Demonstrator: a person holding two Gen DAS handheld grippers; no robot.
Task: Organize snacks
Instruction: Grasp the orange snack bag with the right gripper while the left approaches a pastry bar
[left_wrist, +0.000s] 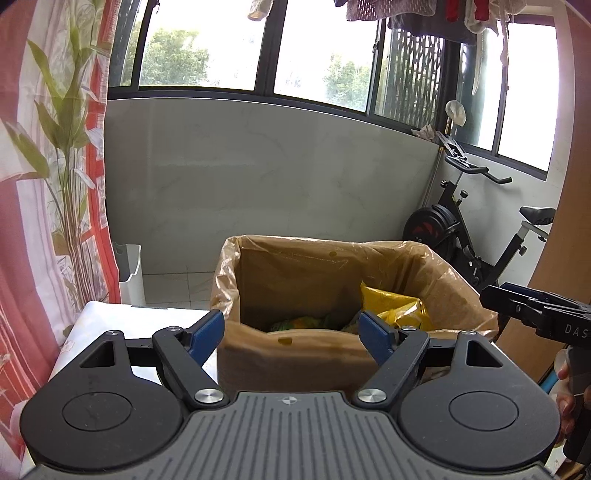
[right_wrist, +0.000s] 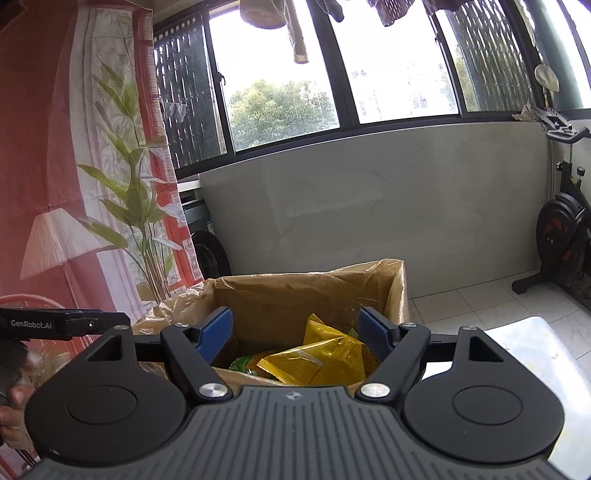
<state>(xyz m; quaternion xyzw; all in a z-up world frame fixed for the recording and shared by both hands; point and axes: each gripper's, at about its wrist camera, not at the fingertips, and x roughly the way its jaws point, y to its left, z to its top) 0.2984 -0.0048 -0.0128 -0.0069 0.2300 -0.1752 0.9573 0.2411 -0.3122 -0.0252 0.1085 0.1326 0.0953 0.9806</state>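
We see both hand-held grippers wide open and holding nothing: the left hand-held gripper (left_wrist: 291, 334) and the right hand-held gripper (right_wrist: 295, 334) each sit low in frame, fingers framing the box (left_wrist: 295, 354) just ahead at centre. The lined box stands on the desk (left_wrist: 147, 317). Inside lie one yellow packet (right_wrist: 317, 360) and at least one green packet (right_wrist: 242, 363), below the grippers' fingertips.
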